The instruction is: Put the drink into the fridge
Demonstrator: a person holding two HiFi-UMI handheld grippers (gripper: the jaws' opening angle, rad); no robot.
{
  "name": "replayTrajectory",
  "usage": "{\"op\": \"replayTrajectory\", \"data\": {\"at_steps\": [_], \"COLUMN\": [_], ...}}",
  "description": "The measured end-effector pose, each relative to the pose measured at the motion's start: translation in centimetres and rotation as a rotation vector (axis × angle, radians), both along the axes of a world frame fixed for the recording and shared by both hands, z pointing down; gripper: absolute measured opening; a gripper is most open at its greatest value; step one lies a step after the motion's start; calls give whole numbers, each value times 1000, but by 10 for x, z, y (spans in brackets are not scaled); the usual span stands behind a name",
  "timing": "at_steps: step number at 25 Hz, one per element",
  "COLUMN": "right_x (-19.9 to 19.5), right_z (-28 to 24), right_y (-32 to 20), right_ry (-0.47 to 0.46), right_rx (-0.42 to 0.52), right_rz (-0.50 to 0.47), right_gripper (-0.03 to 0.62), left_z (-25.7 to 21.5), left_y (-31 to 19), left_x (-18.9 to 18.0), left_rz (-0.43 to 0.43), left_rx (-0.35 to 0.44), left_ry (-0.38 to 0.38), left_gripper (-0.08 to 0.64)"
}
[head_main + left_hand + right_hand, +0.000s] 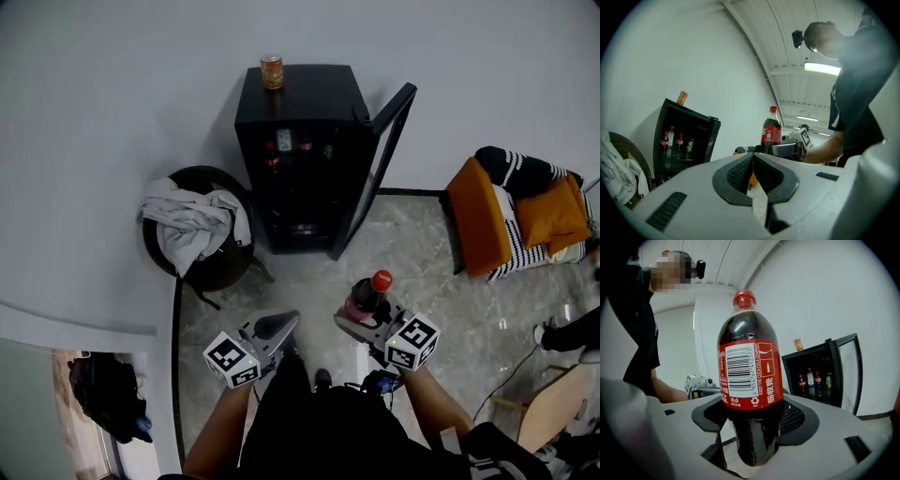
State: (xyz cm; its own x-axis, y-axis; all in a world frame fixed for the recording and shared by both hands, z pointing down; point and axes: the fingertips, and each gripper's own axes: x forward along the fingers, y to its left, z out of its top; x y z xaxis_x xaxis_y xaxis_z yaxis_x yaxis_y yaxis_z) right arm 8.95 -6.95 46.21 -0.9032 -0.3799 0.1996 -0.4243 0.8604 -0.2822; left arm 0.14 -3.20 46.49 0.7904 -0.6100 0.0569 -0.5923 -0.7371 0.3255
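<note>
Two grippers are held side by side above a pale stone floor (412, 244), facing a small black fridge (300, 103) that stands against the white wall. The right gripper (361, 314) is closed on a cola bottle (368, 295). In the right gripper view the dark lower part of the bottle is seen clamped between the two padded jaws, with the red label and the red cap rising above them. The bottle is held roughly upright, well apart from the fridge and out in front of its open side.

The left gripper (277, 326) is seen just beside the right one. Its jaws are pressed together, and nothing is held between them in the left gripper view.

The fridge door (380, 159) is swung open to the right. Several small bottles (816, 377) are stood in a row on an upper shelf inside; red labels can be made out on some and a green one on another. A can (272, 72) is set upright on top of the fridge, near its left rear corner.

To the left of the fridge, a dark round chair (220, 267) is placed near the wall, and a crumpled grey cloth (192, 225) is draped over it. To the right, near the wall, orange cushions (548, 211) and a black-and-white striped fabric are piled on a low seat.
</note>
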Motion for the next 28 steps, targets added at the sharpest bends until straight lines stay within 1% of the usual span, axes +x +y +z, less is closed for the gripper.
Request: {"op": "replayTrajectory", "data": {"at_steps": [2,4,7,10,14,16,20,24,26,28], "right_x": [-9,-21,-39,-55,-76,-86,-97,-100,-96,-94], "right_z": [-1,-5,-13,-19,-24,-25,-23,-14,-8,-1], "right_y": [-16,-35,-69,-102,-137,-149,-173,-210,-231,-248], "right_ry": [22,21,4,19,16,16,26,23,21,8], "right_rx": [5,15,21,54,83,94,120,147,160,171], "right_rz": [9,17,47,92,131,124,98,61,49,33], "right_gripper": [321,321,321,321,321,321,321,321,321,321], "left_z": [1,-2,-6,-10,0,5,7,19,27,30], "left_y": [-18,-36,-64,-91,-123,-137,-160,-186,-207,-228], "left_x": [-8,-17,-33,-53,-77,-84,-86,-74,-69,-69], "left_rz": [16,37,74,98,122,114,85,80,52,-13], "left_rx": [-3,0,17,29,21,14,19,7,5,26], "left_ry": [17,28,30,39,28,32,71,50,42,38], "left_gripper": [11,11,11,11,11,11,11,11,11,11]}}
